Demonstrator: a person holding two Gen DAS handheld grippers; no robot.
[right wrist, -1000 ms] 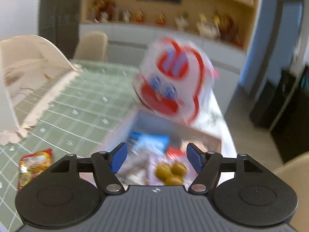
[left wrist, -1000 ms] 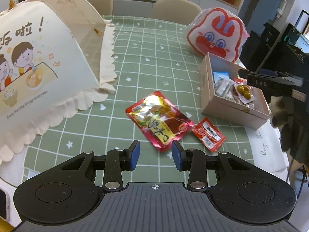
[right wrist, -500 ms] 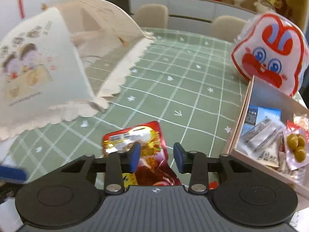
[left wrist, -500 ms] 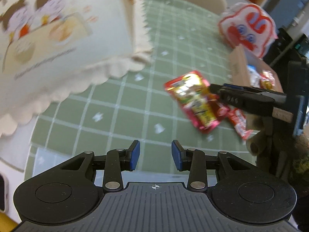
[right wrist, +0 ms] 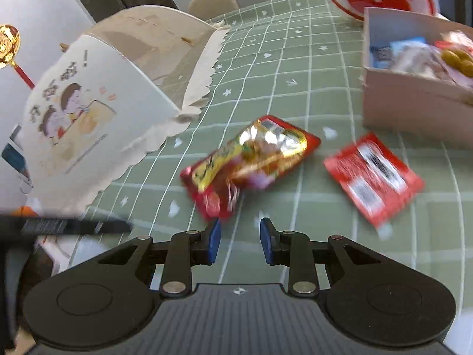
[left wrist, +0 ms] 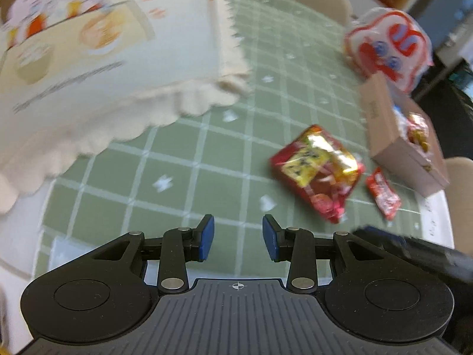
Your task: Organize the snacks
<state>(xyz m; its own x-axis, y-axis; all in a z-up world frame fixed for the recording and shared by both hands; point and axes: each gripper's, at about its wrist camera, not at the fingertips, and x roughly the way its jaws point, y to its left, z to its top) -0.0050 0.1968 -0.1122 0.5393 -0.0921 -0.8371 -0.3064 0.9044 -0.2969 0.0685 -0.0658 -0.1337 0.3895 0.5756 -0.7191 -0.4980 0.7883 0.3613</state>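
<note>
— Red foil packet (right wrist: 248,162): where?
— Twelve o'clock off my right claw (right wrist: 238,238), on the tablecloth (right wrist: 295,88); fingers spread, empty.
— Handling?
— Probably light, crinkly, slippery. I'd pinch the near edge.

Open tablecloth (right wrist: 266,88) lies between food cover (right wrist: 97,112) and box (right wrist: 414,103).

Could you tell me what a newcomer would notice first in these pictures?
Probably the shiny red-and-gold snack bag lying mid-table just ahead of the open right claw, with a smaller red packet beside it. Next, the cartoon-printed food cover on the left and the snack-filled box at right.
</note>
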